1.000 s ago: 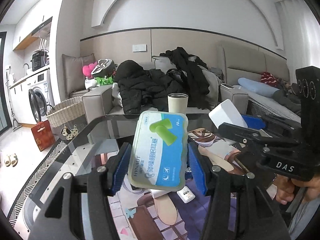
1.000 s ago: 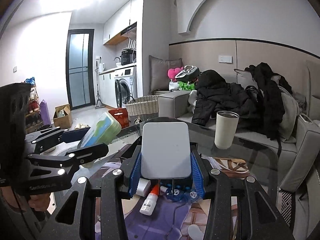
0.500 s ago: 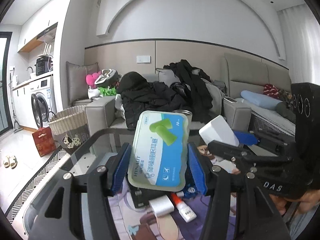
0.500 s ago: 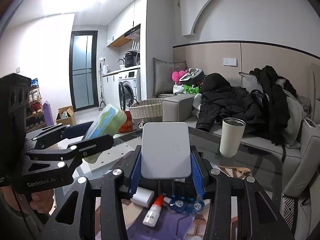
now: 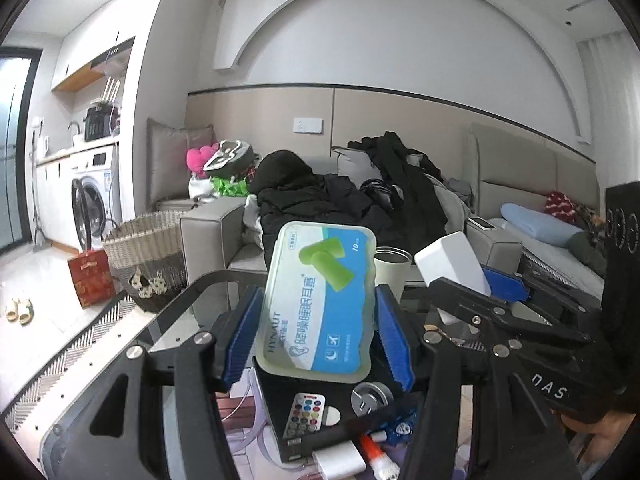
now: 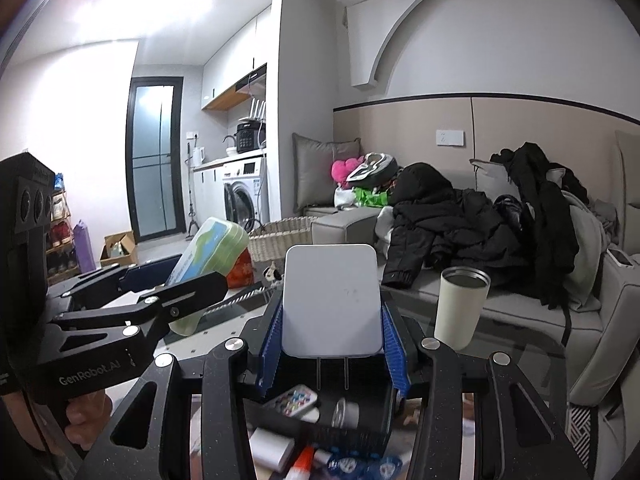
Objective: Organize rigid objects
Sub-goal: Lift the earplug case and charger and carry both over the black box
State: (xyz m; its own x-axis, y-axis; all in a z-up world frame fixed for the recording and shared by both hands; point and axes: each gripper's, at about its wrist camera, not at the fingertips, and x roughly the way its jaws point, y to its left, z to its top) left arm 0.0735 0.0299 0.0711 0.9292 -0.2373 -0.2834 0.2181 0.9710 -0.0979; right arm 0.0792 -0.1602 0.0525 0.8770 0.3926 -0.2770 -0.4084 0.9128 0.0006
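Note:
My left gripper [image 5: 316, 340] is shut on a translucent green earplug box [image 5: 320, 300] with a blue and white label, held upright above the table. My right gripper [image 6: 332, 344] is shut on a flat white charger [image 6: 331, 300] whose two prongs point down. Both hang over a black tray [image 6: 360, 428] that holds a small remote [image 5: 306, 414] with coloured buttons and a round silver object [image 5: 370, 398]. The two grippers are side by side; each shows in the other's view, the charger [image 5: 452, 260] at right, the earplug box [image 6: 208, 256] at left.
A white tumbler [image 6: 460, 304] stands on the glass table [image 5: 176, 320] behind the tray. A white block [image 6: 272, 452], a red-tipped tube [image 6: 302, 464] and blue wrapped items [image 6: 352, 468] lie in front of the tray. A sofa piled with dark jackets [image 6: 460, 216] is behind.
Both grippers have moved forward and higher with their objects. The black tray with the remote has come into view under them. The tumbler now looks closer.

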